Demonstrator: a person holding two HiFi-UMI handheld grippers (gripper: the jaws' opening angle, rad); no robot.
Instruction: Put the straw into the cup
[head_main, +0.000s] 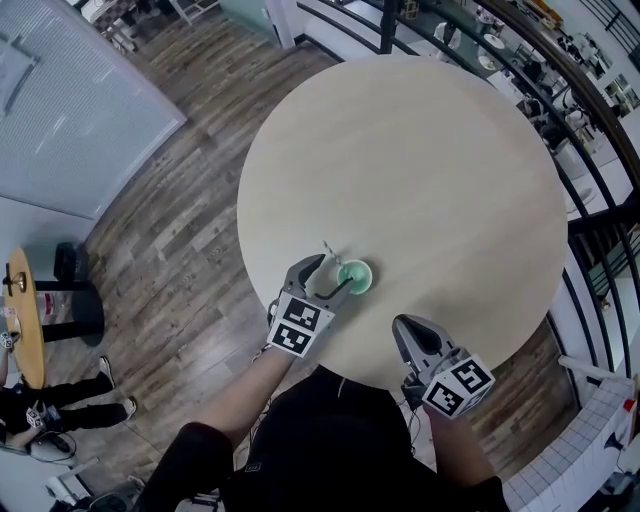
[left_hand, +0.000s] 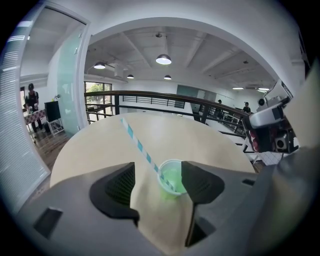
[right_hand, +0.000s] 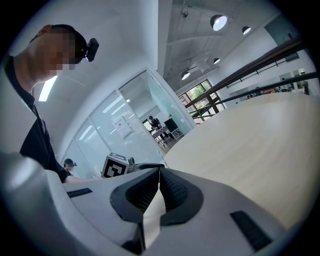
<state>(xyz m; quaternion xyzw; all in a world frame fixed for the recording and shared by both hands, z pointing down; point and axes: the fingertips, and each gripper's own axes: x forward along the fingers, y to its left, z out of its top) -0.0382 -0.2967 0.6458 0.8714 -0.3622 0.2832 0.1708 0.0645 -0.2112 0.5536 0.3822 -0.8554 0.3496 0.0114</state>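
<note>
A small green cup (head_main: 355, 276) stands upright near the front edge of the round pale wooden table (head_main: 420, 160). A blue-and-white striped straw (left_hand: 139, 144) leans in the cup (left_hand: 171, 179), its top tilted up and to the left. My left gripper (head_main: 329, 276) is open just in front of the cup. In the left gripper view its jaws (left_hand: 157, 174) stand wide apart, with the cup beside the right pad and nothing pressed between them. My right gripper (head_main: 408, 328) hovers at the table's front edge, right of the cup. It is shut (right_hand: 160, 173) with nothing in it.
A dark metal railing (head_main: 560, 70) curves behind the table on the right. A glass partition (head_main: 70, 110) stands at the left over the wood floor. A small round side table (head_main: 22, 320) and a black stool (head_main: 72, 300) are at far left, with a person beside them.
</note>
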